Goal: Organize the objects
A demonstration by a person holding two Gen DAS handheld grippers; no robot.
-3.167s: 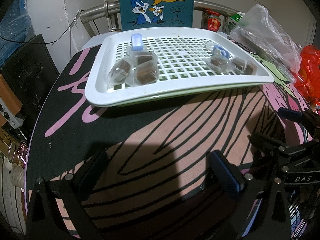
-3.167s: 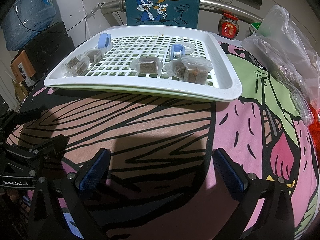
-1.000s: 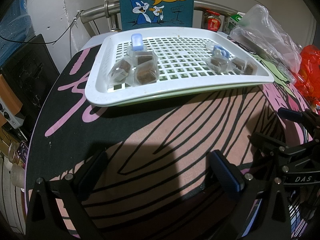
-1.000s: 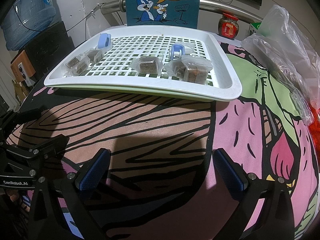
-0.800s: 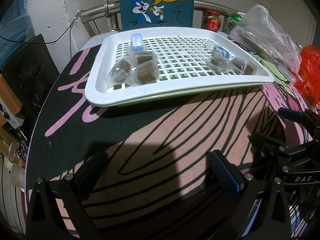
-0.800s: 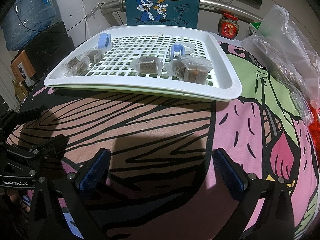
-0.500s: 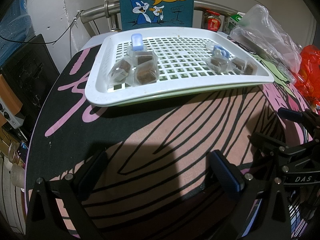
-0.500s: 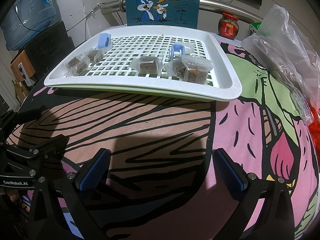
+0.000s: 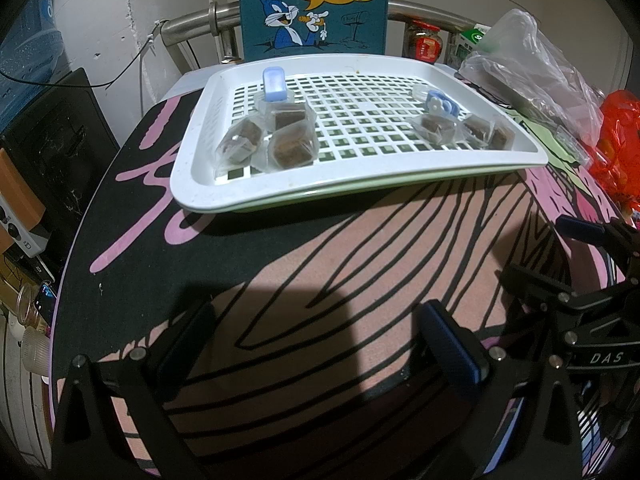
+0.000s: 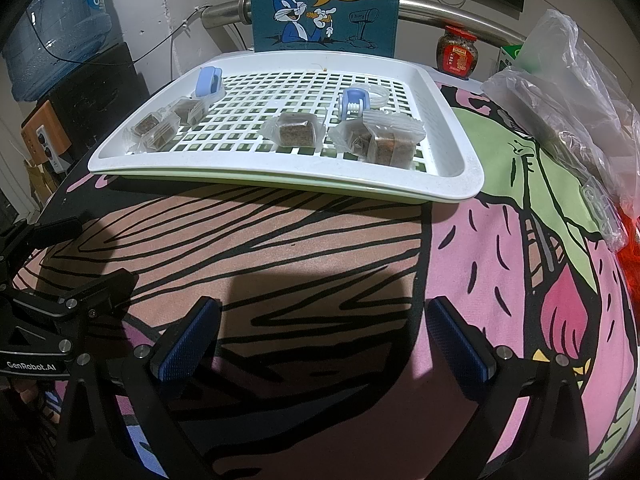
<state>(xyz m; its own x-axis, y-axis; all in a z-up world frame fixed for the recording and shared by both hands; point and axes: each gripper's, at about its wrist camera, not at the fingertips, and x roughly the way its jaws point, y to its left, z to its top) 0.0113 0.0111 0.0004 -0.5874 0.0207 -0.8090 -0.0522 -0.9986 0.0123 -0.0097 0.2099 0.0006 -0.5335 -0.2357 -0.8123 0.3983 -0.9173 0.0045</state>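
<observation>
Both grippers sit low over the cartoon-print tablecloth (image 10: pixel 520 216), short of the tray, holding nothing. Left gripper (image 9: pixel 316 340): jaws wide apart, only cloth between them. Right gripper (image 10: pixel 322 340): jaws wide apart too, blue ribbed pads (image 10: pixel 186 346) showing. Each gripper is seen in the other's view, left one at 9 o'clock of the right wrist view, right one at 3 o'clock of the left wrist view.

White slotted tray (image 9: pixel 192 168) lies at 12 o'clock of both views, stacked on a pale green tray (image 10: pixel 280 183). On it, left cluster: three clear-wrapped brown cake cubes (image 9: pixel 290 146) touching each other, with a blue clip (image 9: pixel 274 84) just behind them. Right cluster: wrapped cake cubes (image 10: pixel 390 144) side by side, one single wrapped cube (image 10: pixel 296 133) just left of them, a blue-and-white roller piece (image 10: pixel 353 105) behind them.

Behind the tray at 12 o'clock: "What's Up Doc?" rabbit sign (image 10: pixel 324 4) against a steel rail (image 9: pixel 192 26). At 2 o'clock: clear plastic bag (image 10: pixel 568 92), red-label jar (image 10: pixel 457 54). Water jug (image 10: pixel 60 24) at 10 o'clock.
</observation>
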